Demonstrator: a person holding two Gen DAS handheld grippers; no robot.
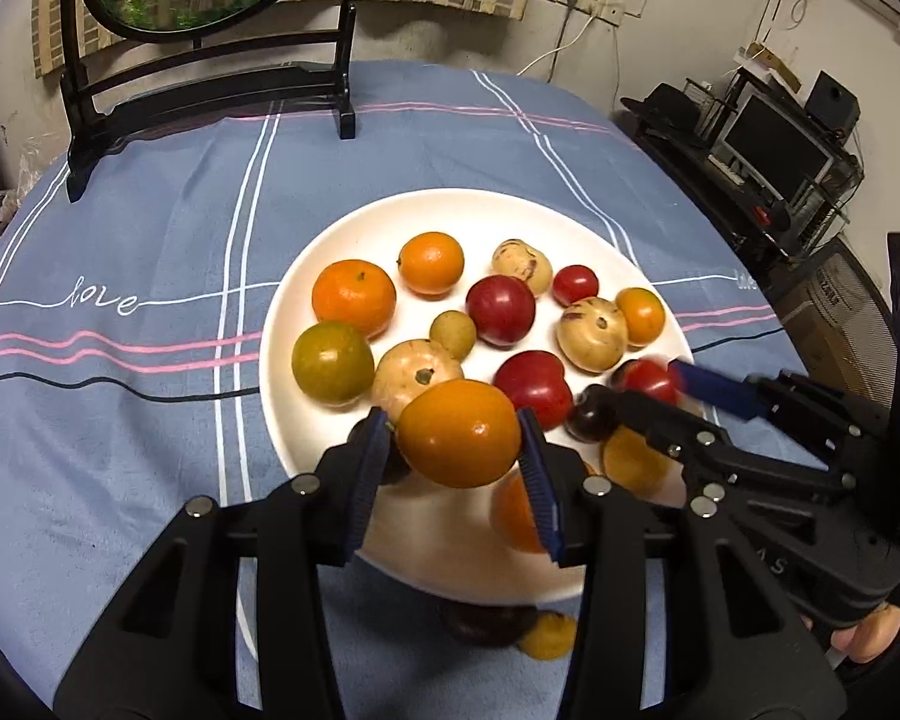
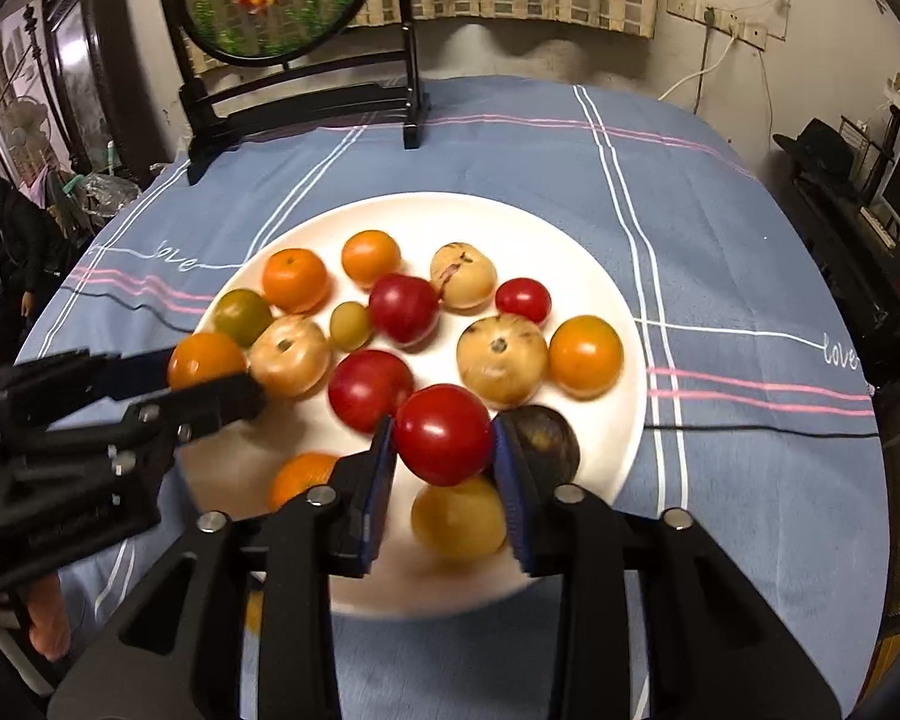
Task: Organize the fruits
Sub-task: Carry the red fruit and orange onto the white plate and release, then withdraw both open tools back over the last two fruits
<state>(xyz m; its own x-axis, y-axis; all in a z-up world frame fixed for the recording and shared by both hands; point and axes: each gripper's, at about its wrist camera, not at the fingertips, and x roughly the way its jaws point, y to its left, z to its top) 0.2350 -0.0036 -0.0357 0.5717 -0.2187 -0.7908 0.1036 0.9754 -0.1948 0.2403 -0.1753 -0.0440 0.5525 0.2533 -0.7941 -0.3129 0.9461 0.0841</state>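
My left gripper is shut on an orange fruit, its blue pads touching both sides, over the near edge of a white plate. The plate carries several oranges, red tomatoes, pale striped fruits and one green fruit. In the right wrist view my right gripper is shut on a red tomato, raised above a yellow fruit and beside a dark plum on the plate. Each gripper also shows in the other view: the left gripper with its orange, the right gripper with its tomato.
A black stand with a round fish picture is at the back of the blue checked cloth. A dark fruit and a yellow one lie on the cloth near the plate's front rim. A desk with a monitor is off to the right.
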